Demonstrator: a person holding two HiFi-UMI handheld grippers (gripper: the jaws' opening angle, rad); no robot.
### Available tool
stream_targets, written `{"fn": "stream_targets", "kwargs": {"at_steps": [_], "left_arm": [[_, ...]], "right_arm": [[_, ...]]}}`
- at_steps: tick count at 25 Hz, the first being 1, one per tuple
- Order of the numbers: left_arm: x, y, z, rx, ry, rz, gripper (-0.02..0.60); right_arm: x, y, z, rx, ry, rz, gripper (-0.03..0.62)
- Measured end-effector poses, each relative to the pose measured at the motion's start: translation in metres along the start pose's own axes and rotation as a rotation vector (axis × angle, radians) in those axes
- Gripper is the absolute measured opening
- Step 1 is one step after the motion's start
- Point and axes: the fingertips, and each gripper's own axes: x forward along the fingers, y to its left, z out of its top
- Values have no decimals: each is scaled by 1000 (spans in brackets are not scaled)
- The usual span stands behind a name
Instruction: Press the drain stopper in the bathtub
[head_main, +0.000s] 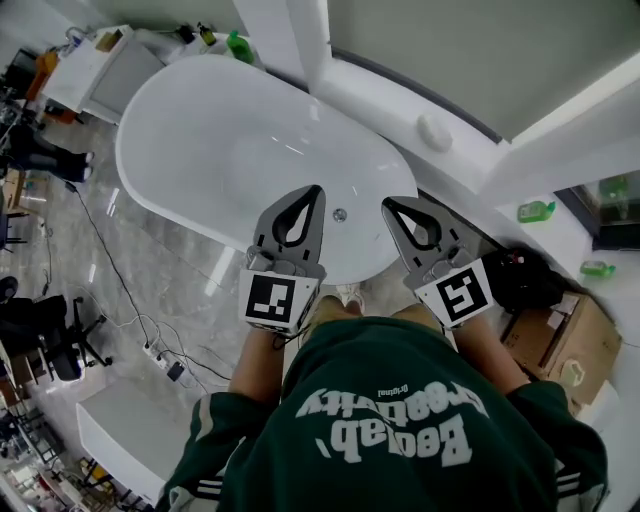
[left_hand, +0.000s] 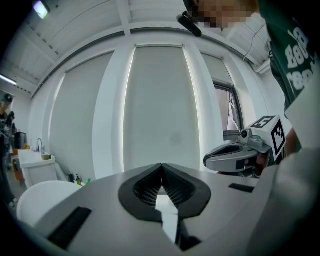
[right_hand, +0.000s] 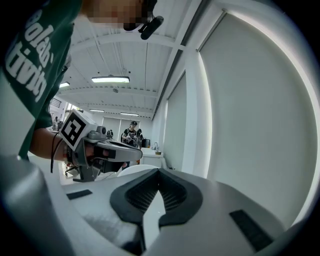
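Head view: the drain stopper (head_main: 340, 214) lies between your two gripper tips, down on the bathtub (head_main: 200, 130) floor.
Your left gripper (head_main: 316, 193) and right gripper (head_main: 389, 207) are both clenched on nothing, held roughly level above the near rim. The left tip looks nearer, so I judge you should dip it down and slightly right.

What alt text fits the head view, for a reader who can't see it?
A person holds the left claw and right claw, both shut and empty, over the near rim of a bathtub. The drain stopper shows between their tips, untouched.
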Motion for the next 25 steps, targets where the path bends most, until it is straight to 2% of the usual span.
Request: {"fn": "stream_targets", "kwargs": {"at_steps": [6,13,18,25], "left_arm": [[26,7,2,-7,-22,-45,9],[50,13,-16,-43,3,-36,9],[56,11,-18,-87,-3,-24,9],[67,16,-21,-84,13,62,9]], "right_arm": [[10,-23,-7,6,20,-51,15],[13,-33,-19,1,50,-64,15],[17,-45,-22,8,48,-50,15],[35,-60,-20,-1,14,42,15]]}}
